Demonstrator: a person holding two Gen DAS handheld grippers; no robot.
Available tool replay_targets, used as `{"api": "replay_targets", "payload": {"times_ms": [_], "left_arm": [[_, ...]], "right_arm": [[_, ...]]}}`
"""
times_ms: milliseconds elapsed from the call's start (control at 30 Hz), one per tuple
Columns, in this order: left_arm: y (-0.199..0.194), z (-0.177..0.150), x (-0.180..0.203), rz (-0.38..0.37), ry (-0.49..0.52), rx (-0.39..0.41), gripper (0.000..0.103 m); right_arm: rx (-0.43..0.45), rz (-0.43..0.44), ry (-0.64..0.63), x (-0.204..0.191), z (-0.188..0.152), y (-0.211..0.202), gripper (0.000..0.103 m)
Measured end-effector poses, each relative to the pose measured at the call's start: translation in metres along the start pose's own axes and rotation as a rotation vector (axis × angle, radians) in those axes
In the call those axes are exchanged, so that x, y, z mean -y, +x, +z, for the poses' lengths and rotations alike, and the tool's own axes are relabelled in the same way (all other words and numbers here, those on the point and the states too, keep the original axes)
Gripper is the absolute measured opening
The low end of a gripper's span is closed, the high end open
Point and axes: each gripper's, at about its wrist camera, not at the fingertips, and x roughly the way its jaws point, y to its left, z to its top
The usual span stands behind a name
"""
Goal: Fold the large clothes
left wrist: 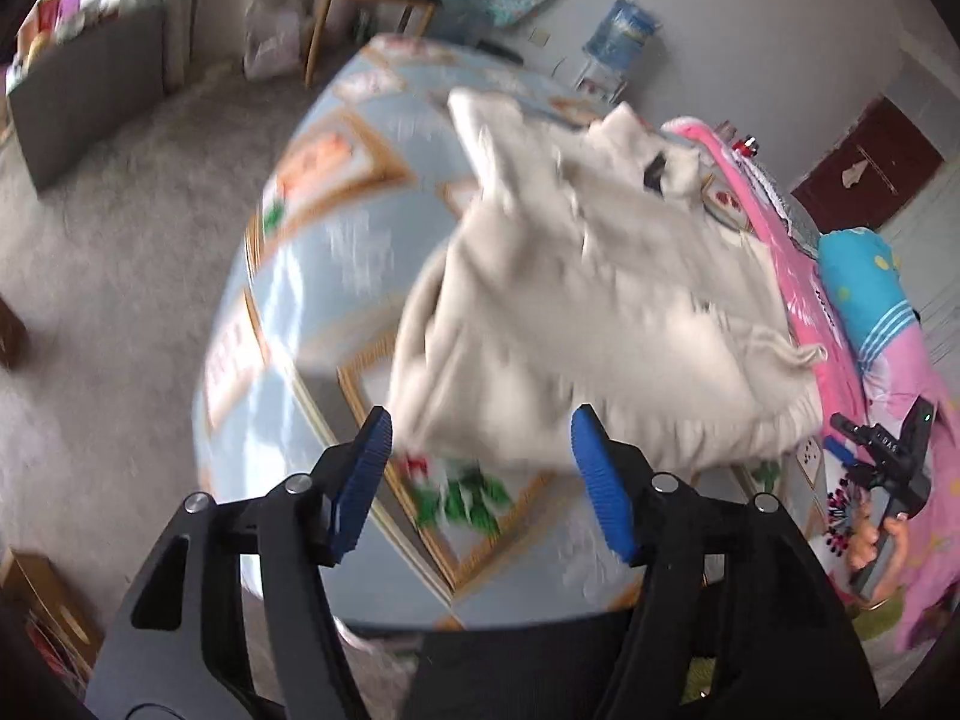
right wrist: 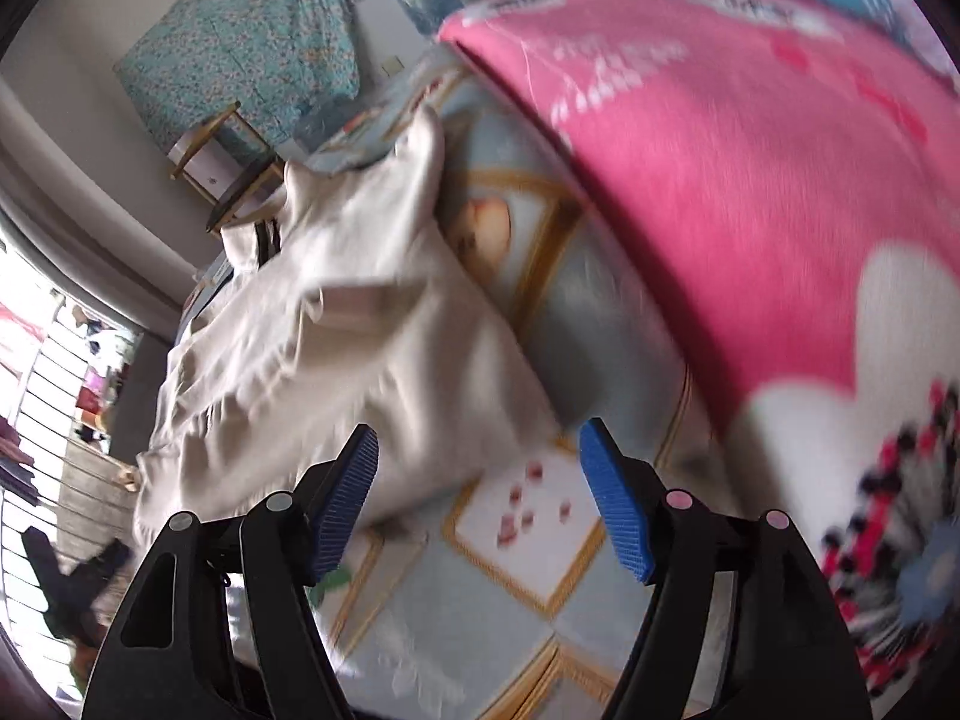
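A cream hooded garment (left wrist: 594, 300) lies rumpled on a bed with a light blue patterned sheet (left wrist: 312, 276). It also shows in the right wrist view (right wrist: 336, 348). My left gripper (left wrist: 480, 480) is open and empty, above the sheet just short of the garment's near edge. My right gripper (right wrist: 480, 492) is open and empty, above the sheet (right wrist: 540, 540) beside the garment's near corner. The right gripper also shows at the right of the left wrist view (left wrist: 882, 462), held in a hand. Both views are blurred by motion.
A pink blanket (right wrist: 720, 192) lies along the bed beside the garment, with a blue pillow (left wrist: 864, 288) on it. Grey carpet (left wrist: 120, 276) borders the bed. A wooden stool (left wrist: 372, 12) and a water bottle (left wrist: 618, 30) stand by the far wall.
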Motion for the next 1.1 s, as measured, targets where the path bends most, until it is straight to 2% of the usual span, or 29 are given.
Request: {"api": "replay_targets", "payload": {"times_ms": [100, 167, 300, 367, 433, 467, 567, 600, 667, 733, 833, 900, 967, 1033, 1100], "left_arm": [[0.017, -0.007, -0.010, -0.029, -0.094, -0.027, 0.061], [0.018, -0.006, -0.018, -0.066, -0.160, 0.009, 0.062], [0.023, -0.002, -0.032, -0.120, -0.277, 0.056, 0.062], [0.024, -0.003, -0.033, -0.125, -0.302, 0.086, 0.060], [0.024, -0.003, -0.031, -0.108, -0.311, 0.113, 0.056], [0.025, -0.003, -0.028, -0.078, -0.311, 0.127, 0.045], [0.026, 0.001, -0.019, -0.014, -0.259, 0.133, 0.026], [0.024, 0.002, -0.013, 0.007, -0.220, 0.139, 0.023], [0.006, 0.005, 0.013, 0.094, -0.066, 0.198, 0.014], [-0.017, 0.003, 0.043, 0.157, 0.073, 0.261, 0.010], [-0.048, -0.001, 0.065, 0.162, 0.159, 0.305, 0.010], [-0.063, -0.003, 0.069, 0.160, 0.172, 0.305, 0.010], [-0.074, -0.008, 0.062, 0.131, 0.142, 0.287, 0.010], [-0.074, -0.015, 0.048, 0.118, 0.097, 0.234, 0.010], [-0.053, -0.028, 0.024, 0.136, 0.049, 0.139, 0.017]], "right_arm": [[-0.001, 0.021, 0.042, 0.006, -0.003, 0.008, 0.068], [0.009, 0.063, 0.074, 0.007, 0.003, 0.012, 0.068], [0.022, 0.052, 0.077, 0.003, 0.012, 0.019, 0.068], [0.043, 0.036, 0.074, 0.001, 0.013, 0.023, 0.068], [0.072, -0.002, 0.067, -0.002, 0.013, 0.024, 0.059], [0.087, -0.035, 0.052, -0.005, 0.014, 0.025, 0.049], [0.114, -0.082, 0.024, -0.012, 0.015, 0.027, 0.022], [0.133, -0.082, 0.018, -0.017, 0.015, 0.021, 0.017], [0.179, -0.095, -0.017, -0.028, 0.014, 0.006, 0.015], [0.220, -0.087, -0.052, -0.040, 0.013, -0.016, 0.014], [0.242, -0.070, -0.068, -0.045, 0.009, -0.038, 0.013], [0.246, -0.066, -0.068, -0.046, 0.003, -0.050, 0.013], [0.230, -0.089, -0.073, -0.043, -0.009, -0.059, 0.013], [0.195, -0.104, -0.058, -0.032, -0.022, -0.060, 0.013], [0.102, -0.114, -0.040, -0.013, -0.035, -0.042, 0.017]]}}
